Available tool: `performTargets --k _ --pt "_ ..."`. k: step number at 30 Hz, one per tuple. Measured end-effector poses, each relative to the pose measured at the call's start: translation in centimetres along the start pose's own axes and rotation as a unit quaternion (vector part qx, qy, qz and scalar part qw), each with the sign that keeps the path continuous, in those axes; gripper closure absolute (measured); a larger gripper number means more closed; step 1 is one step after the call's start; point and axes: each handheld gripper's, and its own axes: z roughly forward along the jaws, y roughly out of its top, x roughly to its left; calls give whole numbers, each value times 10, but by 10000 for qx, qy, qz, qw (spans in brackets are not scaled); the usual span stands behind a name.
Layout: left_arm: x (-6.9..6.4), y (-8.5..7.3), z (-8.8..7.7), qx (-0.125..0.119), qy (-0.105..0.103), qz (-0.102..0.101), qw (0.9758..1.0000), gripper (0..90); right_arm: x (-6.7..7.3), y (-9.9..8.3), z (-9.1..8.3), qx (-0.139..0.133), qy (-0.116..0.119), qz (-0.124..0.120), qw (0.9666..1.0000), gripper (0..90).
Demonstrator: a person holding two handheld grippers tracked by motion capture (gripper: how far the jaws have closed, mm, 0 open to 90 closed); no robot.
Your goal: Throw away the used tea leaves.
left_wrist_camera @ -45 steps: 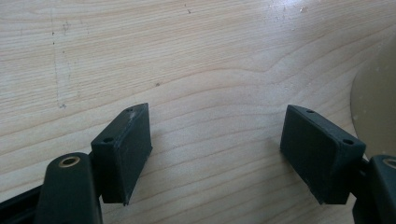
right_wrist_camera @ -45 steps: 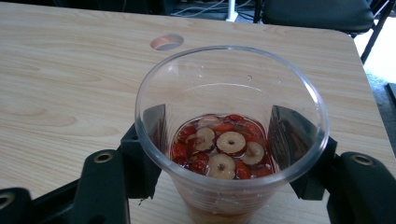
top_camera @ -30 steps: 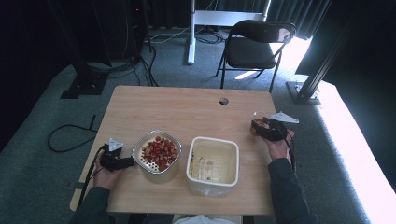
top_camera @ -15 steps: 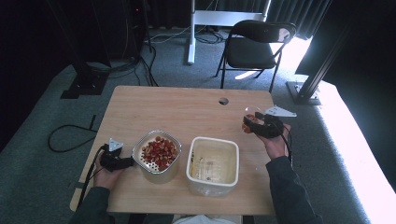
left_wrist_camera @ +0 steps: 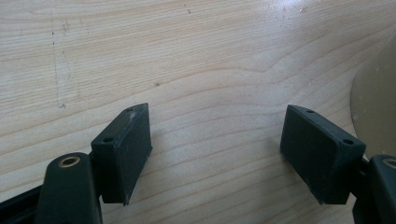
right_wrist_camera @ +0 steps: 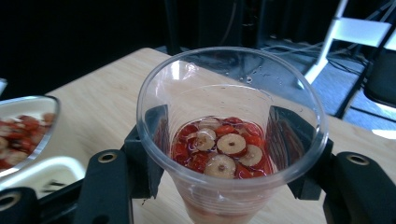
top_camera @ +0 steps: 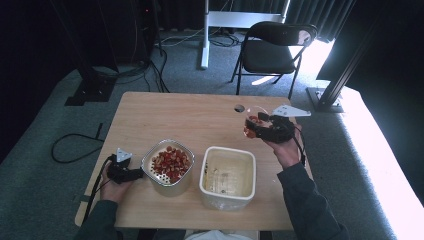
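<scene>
**Inspector A:** Right gripper [top_camera: 256,126]: jaws clamped on a clear plastic cup [right_wrist_camera: 229,135], one black pad against each side of its wall. The cup is upright and holds red and pale sliced fruit pieces [right_wrist_camera: 219,149] in its bottom. In the high view it is raised above the light wooden table [top_camera: 190,112], over the far right part of the top, close to the right edge.

**Inspector B:** And the left?

**Inspector A:** Left gripper [top_camera: 131,173]: jaws wide apart with bare wood between them, gripping nothing. It sits low at the near left of the table, just beside the round metal bowl of red fruit slices [top_camera: 167,165]; the bowl's rim curves in at the right edge of the left gripper view.

**Inspector B:** Room to move?

**Inspector A:** The square cream plastic tub [top_camera: 228,175] stands beside the bowl, near the front edge, between the two hands. The far half of the tabletop is bare apart from a small round hole [top_camera: 239,108] near the cup. Beyond the far edge stand a black folding chair [top_camera: 277,50] and a white stand [top_camera: 210,30], well apart from the table.
</scene>
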Motion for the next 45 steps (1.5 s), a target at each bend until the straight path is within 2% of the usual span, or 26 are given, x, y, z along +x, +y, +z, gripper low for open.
performTargets --k 10,20,28,33,39,42,45 --pt "-1 0 -1 62 -122 119 9998 221 30 36 2 4 346 -299 9990 398" --pt "-4 3 -1 62 -164 136 9998 312 58 55 21 32 747 -456 9962 398" --pt "-2 8 -16 -390 -287 -40 9988 312 80 65 36 59 1037 -578 9929 399" --pt "-2 10 -21 -506 -272 -41 9983 312 91 69 41 89 1158 -651 9911 399" --pt "-2 11 -23 -528 -257 -75 9982 313 95 69 47 141 1206 -649 9905 400" --pt "-2 13 -26 -603 -213 -101 9979 314 96 67 51 168 1244 -629 9901 400" --pt "1 18 -36 -787 -223 -177 9965 314 98 67 54 187 1288 -601 9897 400"
